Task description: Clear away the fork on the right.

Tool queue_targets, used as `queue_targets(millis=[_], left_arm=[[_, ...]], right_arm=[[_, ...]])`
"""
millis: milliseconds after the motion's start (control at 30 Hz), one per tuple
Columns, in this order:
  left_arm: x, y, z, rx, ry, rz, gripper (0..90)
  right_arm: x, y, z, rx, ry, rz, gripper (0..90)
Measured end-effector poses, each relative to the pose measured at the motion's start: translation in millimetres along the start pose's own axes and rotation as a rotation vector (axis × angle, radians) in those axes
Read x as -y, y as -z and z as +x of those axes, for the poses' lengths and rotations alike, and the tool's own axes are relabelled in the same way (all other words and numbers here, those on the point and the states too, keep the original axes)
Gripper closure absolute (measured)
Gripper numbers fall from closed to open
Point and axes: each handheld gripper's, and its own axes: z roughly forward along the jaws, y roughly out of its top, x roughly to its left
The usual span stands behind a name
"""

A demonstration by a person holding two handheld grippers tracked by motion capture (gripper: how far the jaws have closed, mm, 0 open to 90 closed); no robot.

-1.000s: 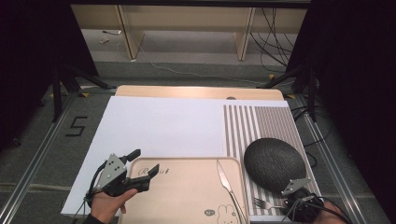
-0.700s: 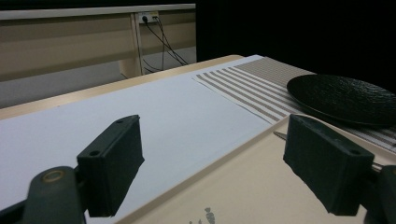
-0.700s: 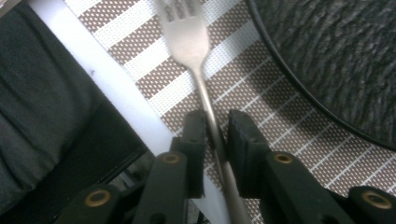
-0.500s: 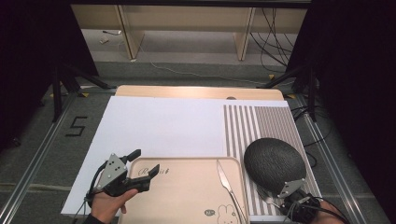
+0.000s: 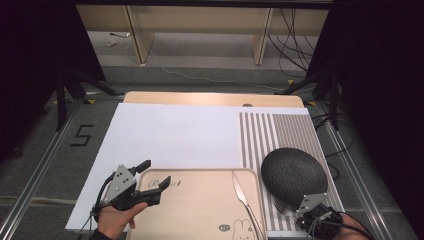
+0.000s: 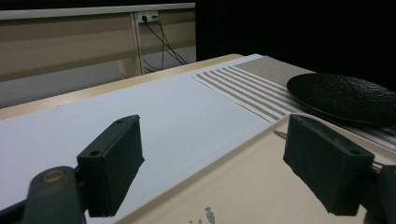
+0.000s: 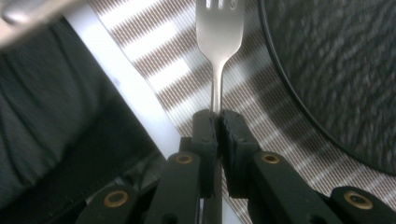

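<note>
Since the earlier frames the right gripper [image 7: 218,122] has been closing its jaws, and they now pinch the handle of the fork [image 7: 218,32] between the pads; the fork that lay beside the dark plate's near rim a second ago is now largely covered by that gripper in the high view. From the right gripper view the fork is plain silver metal, its neck running straight out of the jaws, its tines pointing away and cut off by the picture's top edge. It lies over the striped mat [image 7: 154,60], just beside the round rim of the black plate [image 7: 336,70], with the mat's white border and the table's near edge close on the other side, so little open room is left around it. In the high view the right gripper [image 5: 314,210] sits low at the near right corner of the table, at the plate [image 5: 294,174], the hand behind it at the frame's bottom. Well apart, the left gripper [image 5: 152,182] is held level in the left hand [image 5: 116,220], jaws spread wide and empty over the left end of the beige tray [image 5: 200,210], where a knife [image 5: 245,197] lies along the right side. Beyond, the white sheet [image 5: 170,135] is open.
</note>
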Motion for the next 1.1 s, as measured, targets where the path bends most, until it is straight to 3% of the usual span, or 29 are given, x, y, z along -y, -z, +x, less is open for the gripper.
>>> queue_targets(millis=[133,167,467,767,1100], left_arm=[[-0.2,0.2,0.1,-0.001,0.001,-0.002,18.9],[0.0,0.2,0.2,-0.001,0.001,-0.001,18.9],[0.0,0.0,0.6,-0.003,0.003,-0.001,18.9],[0.1,0.2,0.9,-0.005,0.006,-0.002,18.9],[0.0,0.2,0.9,-0.006,0.006,-0.003,18.9]], right_arm=[[-3.2,2.8,1.2,-0.029,-0.006,-0.051,85.5],[-5.4,5.2,2.5,-0.042,-0.005,-0.085,85.6],[-13.5,13.4,5.0,-0.080,-0.029,-0.175,85.6],[-31.1,23.4,8.3,-0.200,-0.096,-0.341,85.7],[-56.5,22.8,15.7,-0.285,-0.091,-0.395,85.7]])
